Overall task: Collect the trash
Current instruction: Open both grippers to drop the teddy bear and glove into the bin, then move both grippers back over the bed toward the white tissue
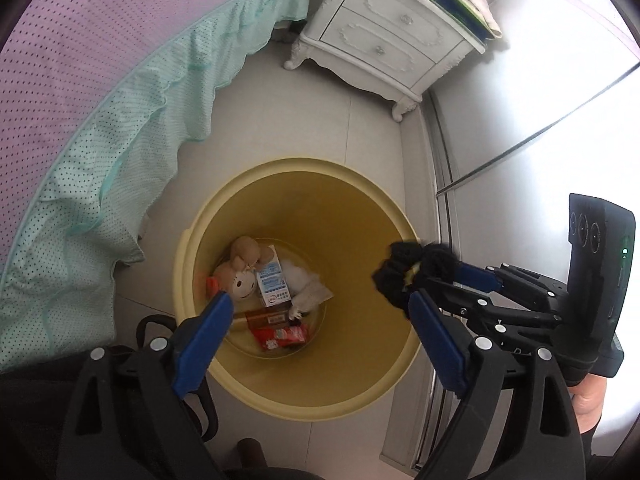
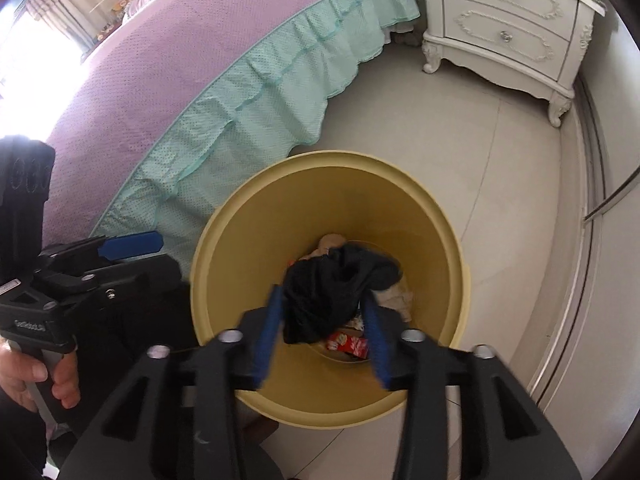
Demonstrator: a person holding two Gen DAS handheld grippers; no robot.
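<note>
Where right tool (image 2: 322, 320) hides bin (image 2: 440, 216), left view shows toy (image 1: 240, 276)

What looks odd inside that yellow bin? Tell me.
A plush doll lies at the bottom of the yellow bin among cartons and wrappers, an odd thing among trash. The right gripper holds a black cloth above it.

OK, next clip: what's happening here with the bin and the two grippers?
A person is tidying a bedroom floor with two handheld grippers. The right gripper holds a crumpled black cloth over the open yellow bin, not yet dropped. The left gripper is open and empty above the same bin. Inside already lie a plush toy, a small white carton and a red wrapper.
</note>
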